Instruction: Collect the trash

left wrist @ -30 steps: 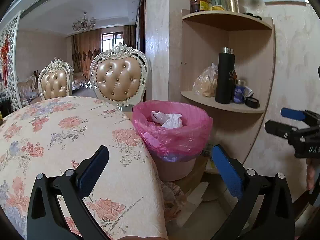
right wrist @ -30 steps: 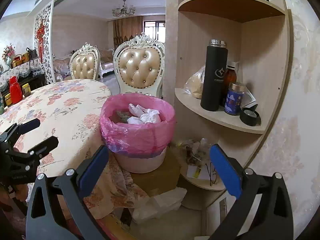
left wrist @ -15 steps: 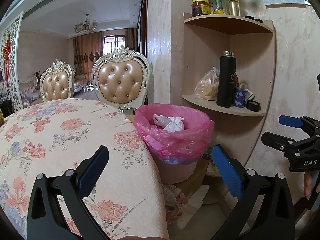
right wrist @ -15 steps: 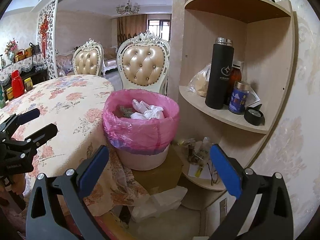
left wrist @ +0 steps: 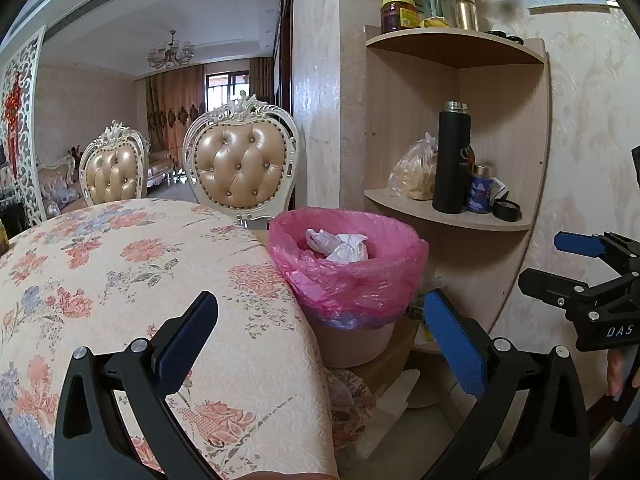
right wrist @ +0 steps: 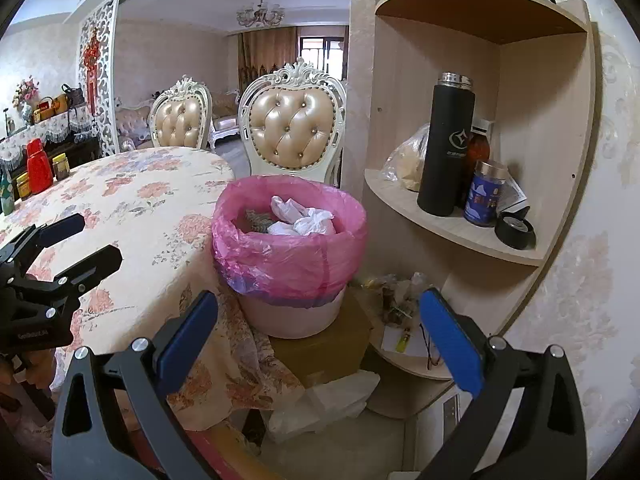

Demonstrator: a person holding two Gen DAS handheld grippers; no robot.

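Here, the left gripper [left wrist: 318, 334] and right gripper [right wrist: 318, 330] both stand wide apart, holding nothing; the round bin with pink plastic liner [right wrist: 290, 252] holds crumpled white paper [right wrist: 302, 220], beside the flowered table [left wrist: 120, 264].

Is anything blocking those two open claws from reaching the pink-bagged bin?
Nothing visible. The left gripper and right gripper both face the bin across open air; the table only touches its side.
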